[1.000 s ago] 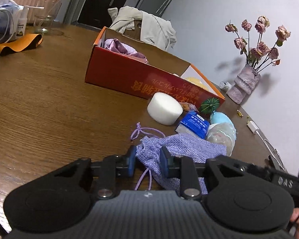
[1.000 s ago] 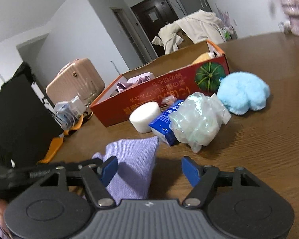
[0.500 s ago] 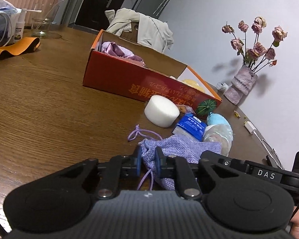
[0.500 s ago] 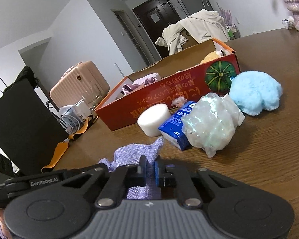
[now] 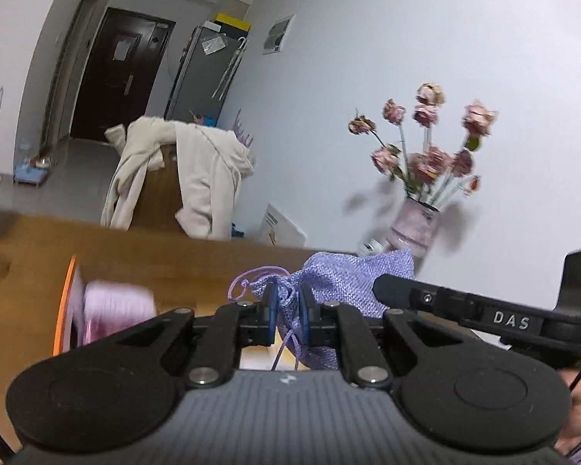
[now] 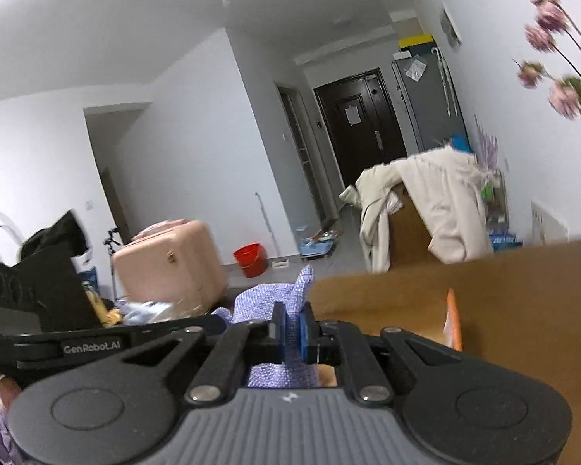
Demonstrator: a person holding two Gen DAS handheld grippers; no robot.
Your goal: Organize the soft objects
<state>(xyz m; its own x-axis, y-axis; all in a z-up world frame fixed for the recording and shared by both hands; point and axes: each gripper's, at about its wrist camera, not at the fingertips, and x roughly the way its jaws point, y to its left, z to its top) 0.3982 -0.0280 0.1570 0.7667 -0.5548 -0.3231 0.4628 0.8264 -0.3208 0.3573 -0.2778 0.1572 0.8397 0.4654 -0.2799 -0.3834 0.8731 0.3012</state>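
The lilac drawstring pouch [image 5: 341,283] was held aloft between both tools: left gripper [image 5: 288,310] fingers were clamped on its gathered neck, right gripper [image 6: 292,335] fingers were pinched on the opposite corner. The orange-rimmed box [image 5: 64,310], pink fabric [image 5: 116,310] inside, was seen just below at the left over the desk [image 6: 523,290]. Both grips were judged best kept tight and level until the pouch was fully over the opening, then released together; the dangling cord [image 5: 286,345] was judged a snag risk.
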